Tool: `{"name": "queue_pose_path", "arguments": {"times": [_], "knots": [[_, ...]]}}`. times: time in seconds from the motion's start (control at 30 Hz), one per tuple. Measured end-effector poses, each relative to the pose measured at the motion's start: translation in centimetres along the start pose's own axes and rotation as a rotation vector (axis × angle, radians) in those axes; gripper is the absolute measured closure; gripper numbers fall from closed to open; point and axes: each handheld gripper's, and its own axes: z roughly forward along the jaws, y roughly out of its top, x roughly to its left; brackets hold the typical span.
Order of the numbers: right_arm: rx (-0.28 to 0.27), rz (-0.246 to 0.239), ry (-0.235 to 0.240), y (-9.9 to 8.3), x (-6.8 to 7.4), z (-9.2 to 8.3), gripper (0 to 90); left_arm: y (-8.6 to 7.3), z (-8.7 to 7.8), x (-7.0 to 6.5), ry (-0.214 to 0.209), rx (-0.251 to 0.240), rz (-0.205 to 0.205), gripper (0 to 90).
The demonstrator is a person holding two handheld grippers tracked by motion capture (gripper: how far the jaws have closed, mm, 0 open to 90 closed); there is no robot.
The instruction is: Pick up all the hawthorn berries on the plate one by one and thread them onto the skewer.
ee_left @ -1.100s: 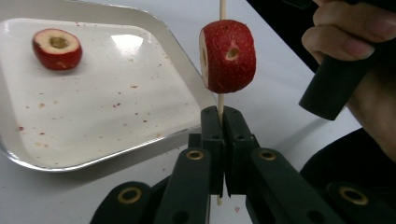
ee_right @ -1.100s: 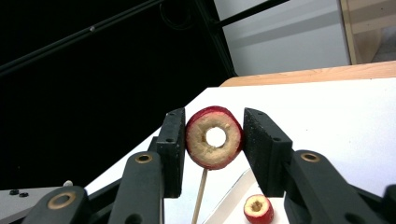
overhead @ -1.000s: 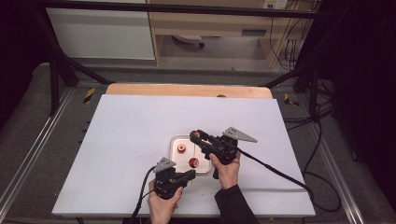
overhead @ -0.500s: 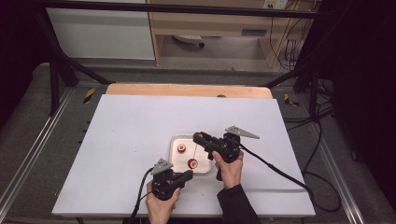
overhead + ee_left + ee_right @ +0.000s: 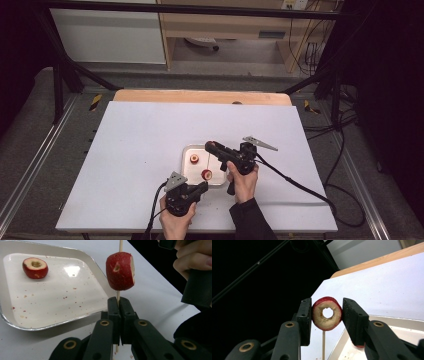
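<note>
My left gripper (image 5: 119,305) is shut on a thin wooden skewer (image 5: 121,245) that stands upright. A red apple chunk (image 5: 119,271) is threaded on it just above the jaws. My right gripper (image 5: 326,312) is shut on a cored red apple ring (image 5: 319,318), hole toward the camera, with the skewer (image 5: 323,345) showing right below the ring. In the high view the left gripper (image 5: 203,185) sits at the near edge of the white tray (image 5: 186,150), and the right gripper (image 5: 210,146) hovers over it. Another cored apple piece (image 5: 35,267) lies in the tray.
The tray (image 5: 15,325) has a raised metal rim and is speckled with red crumbs. It rests on a white table top (image 5: 140,135) with a wooden strip (image 5: 200,96) along the far edge. Black frame posts and cables ring the table.
</note>
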Motion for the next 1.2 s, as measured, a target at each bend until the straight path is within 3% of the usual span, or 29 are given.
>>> {"name": "queue_pose_path", "arguments": {"times": [0.5, 0.7, 1.03, 1.2], "knots": [[-0.008, 0.065, 0.032, 0.5, 0.0, 0.0, 61.1, 0.0, -1.0, -0.5, 0.014, -0.049, 0.04, 88.7], [-0.034, 0.089, 0.055, 1.2, 0.4, -0.6, 61.1, -0.9, -1.2, -0.1, 0.016, -0.033, 0.06, 88.7], [-0.02, 0.122, 0.085, 1.3, 0.5, -0.7, 61.1, -0.4, -1.4, 0.0, 0.002, -0.041, 0.083, 88.7], [-0.016, 0.115, 0.084, 1.1, 0.4, -0.7, 61.1, -0.2, -1.4, -0.1, -0.001, -0.046, 0.089, 88.8]]}}
